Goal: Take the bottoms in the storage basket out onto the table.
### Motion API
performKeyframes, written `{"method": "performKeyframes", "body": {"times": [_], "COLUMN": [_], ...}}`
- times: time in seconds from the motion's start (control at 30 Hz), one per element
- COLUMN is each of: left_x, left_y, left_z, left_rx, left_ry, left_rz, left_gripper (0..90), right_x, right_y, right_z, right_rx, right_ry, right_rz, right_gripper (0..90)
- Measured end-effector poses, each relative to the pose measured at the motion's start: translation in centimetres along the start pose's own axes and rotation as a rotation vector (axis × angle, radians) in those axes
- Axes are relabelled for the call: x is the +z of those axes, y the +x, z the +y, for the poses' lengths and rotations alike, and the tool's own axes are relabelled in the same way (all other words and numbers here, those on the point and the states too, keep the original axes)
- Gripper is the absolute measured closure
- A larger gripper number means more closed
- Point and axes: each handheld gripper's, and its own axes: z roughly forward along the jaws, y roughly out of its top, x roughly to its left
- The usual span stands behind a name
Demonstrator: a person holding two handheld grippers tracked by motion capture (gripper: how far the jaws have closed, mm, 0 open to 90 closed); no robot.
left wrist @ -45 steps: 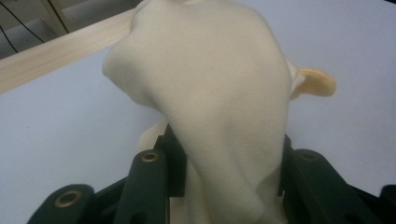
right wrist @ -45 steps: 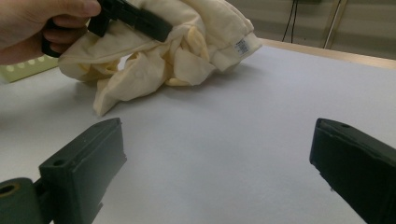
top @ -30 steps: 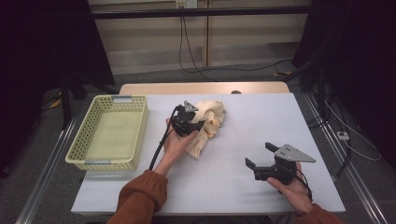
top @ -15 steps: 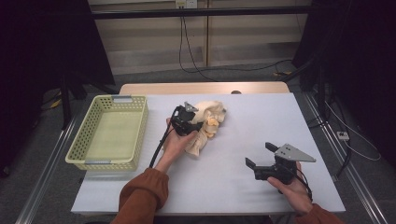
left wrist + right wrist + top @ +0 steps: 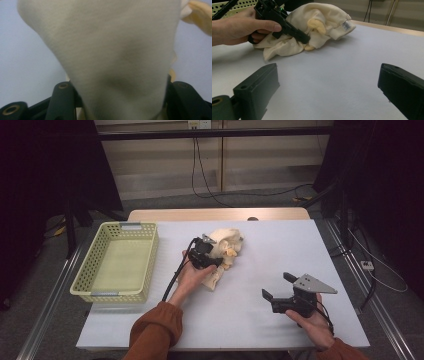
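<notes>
Cloth item, cream, soft and crumpled (image 5: 222,251), lying around the middle of the table (image 5: 280,245), a bit toward the far edge and well apart from the yellow basket (image 5: 115,265) at the left edge. It looks like a small garment or soft fabric piece with pale orange bits and a sewn label (image 5: 347,25) at one end.

Left tool (image 5: 210,257) is at the cloth's near-left side. Its jaws have just been opening, and in the left gripper view a bulge of the cream fabric sits between them. The jaws stand partly spread either side of the fabric, and I judge the pads no longer pinch it, though the fabric hides the contact.

Right tool (image 5: 275,301) rests in the hand near the table's near-right corner, jaws spread wide with nothing between them, pointing across the bare table toward the cloth.

Handling judgement: light, limp, no stiffness, so it will sag and drape from any single pinch point. Not fragile and not slippery; woven fabric should hold well in the pads. The risk is grabbing one layer only, so the rest trails or unfolds. Best hold looks like a thick fold or the hemmed edge near the label, where layers bunch. A second pinch from the right tool at the far end would keep it from dangling.
</notes>
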Motion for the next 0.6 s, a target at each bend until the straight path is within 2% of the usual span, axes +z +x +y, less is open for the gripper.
{"method": "performKeyframes", "body": {"times": [0.13,0.3,0.37,0.43,0.5,0.6], "left_x": [0.0,-0.3,-0.6,-0.8,-0.8,-1.1], "left_y": [-0.1,-0.3,-0.8,-1.0,-0.8,-0.2], "left_z": [0.1,0.2,0.3,0.4,0.4,0.5], "left_rx": [0.015,0.001,0.024,0.043,0.038,0.002], "left_ry": [0.01,0.026,0.039,0.04,0.04,0.016], "left_rz": [0.015,0.012,0.004,0.009,0.002,-0.013], "left_gripper": [41.8,31.7,23.9,21.7,18.0,13.8], "right_x": [0.0,-0.1,-0.1,0.0,0.0,-0.1], "right_y": [0.0,0.0,0.0,-0.1,-0.1,0.0], "right_z": [0.0,0.0,0.0,0.0,0.0,0.0], "right_rx": [0.005,0.003,0.004,0.003,0.003,0.001], "right_ry": [-0.003,-0.004,-0.003,-0.003,0.0,-0.003], "right_rz": [-0.001,-0.002,-0.002,-0.002,-0.003,-0.003], "right_gripper": [3.2,3.2,3.2,3.2,3.2,3.2]}}
